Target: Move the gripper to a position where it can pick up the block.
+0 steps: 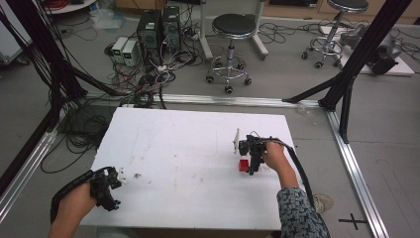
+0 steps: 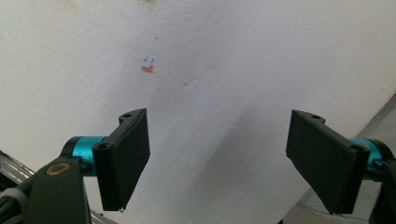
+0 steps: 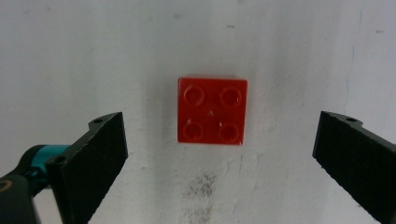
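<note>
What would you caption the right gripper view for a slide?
Right gripper, jaws wide open, poised above a red four-stud brick on the white table.

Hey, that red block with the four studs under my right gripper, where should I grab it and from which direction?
Grip the red block by two opposite flat side walls, coming straight down from above. It lies flat on the white table, studs up, and its sides look squared to the open right gripper. The jaws stand well apart on either side, so lowering and closing should probably catch it.
</note>
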`<state>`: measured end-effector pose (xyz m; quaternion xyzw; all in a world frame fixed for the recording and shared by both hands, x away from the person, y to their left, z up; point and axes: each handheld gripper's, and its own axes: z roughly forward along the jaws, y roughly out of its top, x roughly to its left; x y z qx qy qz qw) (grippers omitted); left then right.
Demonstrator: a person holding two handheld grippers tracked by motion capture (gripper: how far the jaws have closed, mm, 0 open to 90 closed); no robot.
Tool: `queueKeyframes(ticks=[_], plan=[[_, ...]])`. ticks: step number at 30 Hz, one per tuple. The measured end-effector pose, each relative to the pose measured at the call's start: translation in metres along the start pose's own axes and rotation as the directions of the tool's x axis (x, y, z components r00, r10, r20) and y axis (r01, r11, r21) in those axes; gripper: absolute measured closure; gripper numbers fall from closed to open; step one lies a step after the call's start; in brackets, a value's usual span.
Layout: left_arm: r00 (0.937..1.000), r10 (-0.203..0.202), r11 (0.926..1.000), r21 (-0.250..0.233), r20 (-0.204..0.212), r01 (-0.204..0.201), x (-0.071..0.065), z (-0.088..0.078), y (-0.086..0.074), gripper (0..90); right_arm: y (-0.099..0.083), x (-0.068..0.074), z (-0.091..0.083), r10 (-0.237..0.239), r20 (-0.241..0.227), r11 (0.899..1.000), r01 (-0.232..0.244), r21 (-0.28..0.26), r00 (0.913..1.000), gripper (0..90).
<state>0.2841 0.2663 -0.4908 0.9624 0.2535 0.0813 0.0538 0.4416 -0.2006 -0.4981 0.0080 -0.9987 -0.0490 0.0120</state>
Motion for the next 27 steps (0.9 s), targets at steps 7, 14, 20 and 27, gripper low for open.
queueKeyframes(ticks=[7, 14, 20, 27], plan=[[1.0, 0.001, 1.0, -0.002, -0.001, -0.001, -0.001, -0.001, 0.001, 21.9, 0.008, 0.0, 0.013, -0.006, -0.006, 0.999, 0.006, 0.033, 1.0, 2.3], [1.0, 0.0, 1.0, -0.003, 0.0, 0.0, 0.0, -0.001, 0.001, 21.9, 0.012, 0.0, 0.02, 0.009, -0.006, 0.999, -0.009, 0.05, 0.9999, 2.3], [1.0, 0.001, 1.0, -0.002, -0.003, -0.001, -0.001, 0.0, 0.001, 21.9, 0.011, -0.001, 0.02, 0.007, -0.003, 0.999, -0.007, 0.052, 1.0, 2.3], [1.0, 0.002, 1.0, -0.004, -0.001, -0.002, -0.001, -0.001, 0.001, 21.9, 0.011, 0.0, 0.02, -0.002, -0.004, 0.998, 0.002, 0.06, 1.0, 2.3]])
